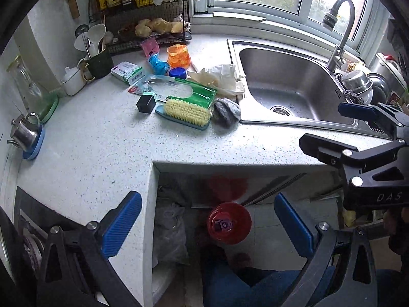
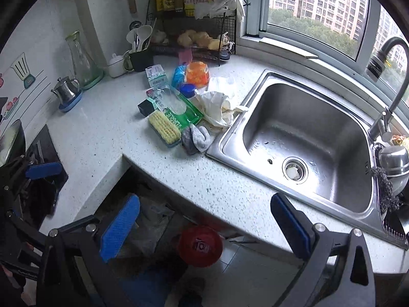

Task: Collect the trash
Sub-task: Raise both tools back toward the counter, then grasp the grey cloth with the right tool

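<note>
A pile of trash lies on the speckled counter left of the sink: a crumpled cream paper [image 1: 219, 76] [image 2: 217, 105], a green plastic wrapper [image 1: 184, 89] [image 2: 179, 107], a blue wrapper [image 1: 158, 64], a pink wrapper [image 1: 150, 47], an orange plastic cup [image 1: 179, 56] [image 2: 196, 74] and a white-green carton [image 1: 126, 71]. A red bin [image 1: 229, 223] [image 2: 200, 245] stands on the floor below the counter, with a small scrap inside. My left gripper [image 1: 207, 226] hangs open over the counter edge, empty. My right gripper [image 2: 205, 227] [image 1: 340, 128] is open and empty near the sink's front.
A yellow scrub brush [image 1: 188, 113] and a grey cloth [image 1: 226, 112] lie beside the trash. The steel sink [image 1: 294, 81] and faucet [image 1: 342, 33] are to the right. A wire rack [image 1: 143, 25], utensil mug [image 1: 98, 62], glass carafe [image 2: 81, 58] and small steel pot [image 1: 24, 131] line the wall.
</note>
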The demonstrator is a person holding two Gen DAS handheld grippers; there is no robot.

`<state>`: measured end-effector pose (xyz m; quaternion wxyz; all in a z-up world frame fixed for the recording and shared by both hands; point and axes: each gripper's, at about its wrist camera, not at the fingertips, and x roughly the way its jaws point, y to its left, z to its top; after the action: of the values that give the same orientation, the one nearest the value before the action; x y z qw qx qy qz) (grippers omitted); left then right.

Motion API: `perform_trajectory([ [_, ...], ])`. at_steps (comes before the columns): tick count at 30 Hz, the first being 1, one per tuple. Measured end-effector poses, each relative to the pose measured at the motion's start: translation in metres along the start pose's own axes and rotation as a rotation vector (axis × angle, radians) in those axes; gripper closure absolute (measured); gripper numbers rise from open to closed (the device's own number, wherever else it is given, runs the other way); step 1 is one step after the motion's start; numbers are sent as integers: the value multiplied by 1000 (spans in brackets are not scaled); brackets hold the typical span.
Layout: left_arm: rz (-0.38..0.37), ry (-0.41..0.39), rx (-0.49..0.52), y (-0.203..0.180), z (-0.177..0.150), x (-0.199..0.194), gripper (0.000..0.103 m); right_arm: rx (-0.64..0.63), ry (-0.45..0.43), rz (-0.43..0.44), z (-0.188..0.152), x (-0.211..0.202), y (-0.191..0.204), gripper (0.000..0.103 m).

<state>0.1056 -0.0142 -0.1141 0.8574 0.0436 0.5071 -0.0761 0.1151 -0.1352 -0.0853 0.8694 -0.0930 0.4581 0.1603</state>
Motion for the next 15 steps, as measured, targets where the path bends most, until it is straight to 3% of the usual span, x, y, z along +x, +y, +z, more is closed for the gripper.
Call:
perform_trajectory([
  [7,-34,35,13,42,43,42,0,-26,56,-6,46,53,15,1],
  [15,-67,118,42,71,73,90,0,-60,163,-56,72,109,14,1],
])
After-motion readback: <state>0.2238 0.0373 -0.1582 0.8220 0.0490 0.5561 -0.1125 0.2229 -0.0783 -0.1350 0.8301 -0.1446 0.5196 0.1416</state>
